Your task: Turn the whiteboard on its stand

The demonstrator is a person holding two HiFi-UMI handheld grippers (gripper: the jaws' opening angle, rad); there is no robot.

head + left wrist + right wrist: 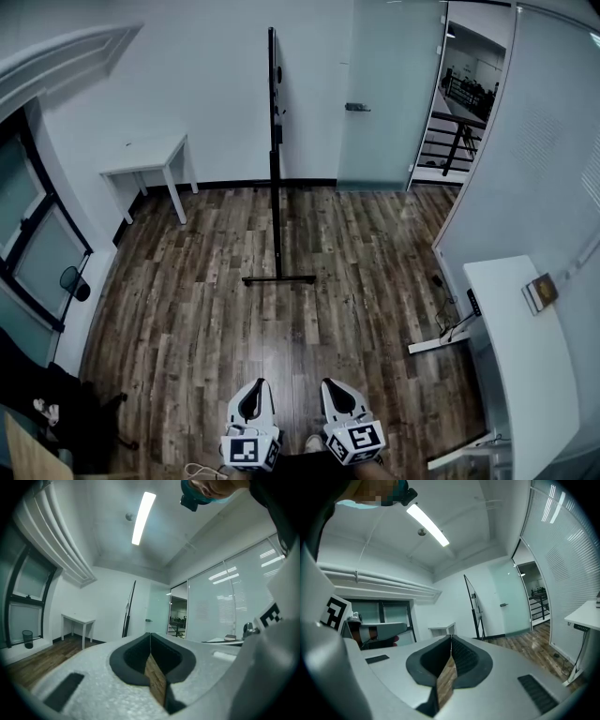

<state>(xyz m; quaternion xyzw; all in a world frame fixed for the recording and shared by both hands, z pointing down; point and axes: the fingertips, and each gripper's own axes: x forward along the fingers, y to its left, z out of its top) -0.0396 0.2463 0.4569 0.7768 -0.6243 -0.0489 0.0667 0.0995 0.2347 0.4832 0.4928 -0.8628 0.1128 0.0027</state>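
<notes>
Standing well back from the whiteboard (273, 103), I have it dead ahead at twelve o'clock, edge-on to me on its black stand (277, 234) across the wood floor (206, 309), so I judge this to be the approach, with the turning not yet begun. The left claw (254, 386) at seven o'clock and the right claw (335, 384) at five are both pinched fully together with nothing between them. Next I'd need to close the gap, part a claw, and take the board's edge to swing it round.
</notes>
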